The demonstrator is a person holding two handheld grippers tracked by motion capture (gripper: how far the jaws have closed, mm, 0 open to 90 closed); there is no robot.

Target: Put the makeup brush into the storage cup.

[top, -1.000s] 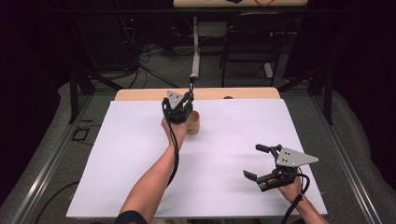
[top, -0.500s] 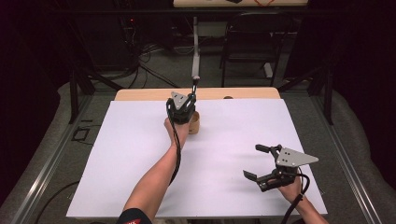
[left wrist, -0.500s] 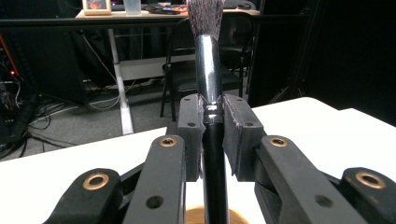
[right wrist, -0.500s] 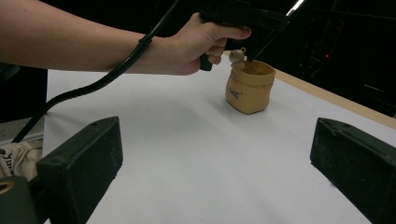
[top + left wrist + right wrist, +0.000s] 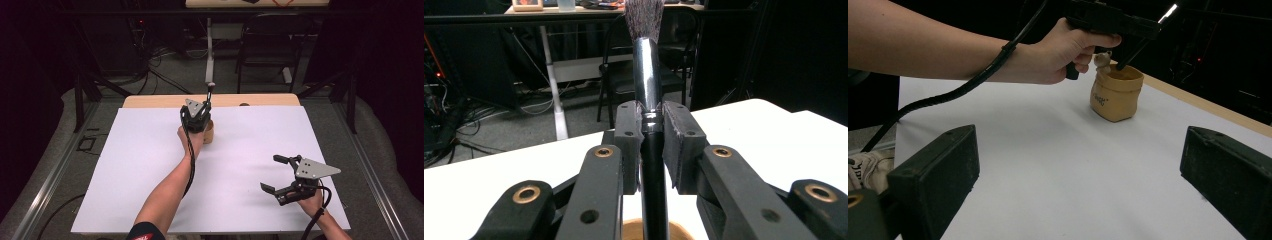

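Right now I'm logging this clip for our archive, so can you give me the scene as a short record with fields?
Surface: white table cover
Left claw: shut on the brush, handle gripped between the pads, bristles up
Brush lower end: inside the tan pot
Tan pot: upright, on the far middle of the cover
Right claw: open, holding nothing, near right of the cover
Pot contents: cannot tell

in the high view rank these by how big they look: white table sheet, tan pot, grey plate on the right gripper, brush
1. White table sheet, by far the largest.
2. Grey three-cornered plate on the right gripper.
3. Small tan pot, largely hidden behind the left gripper, so unsure against the plate.
4. Black-handled brush, a thin sliver.
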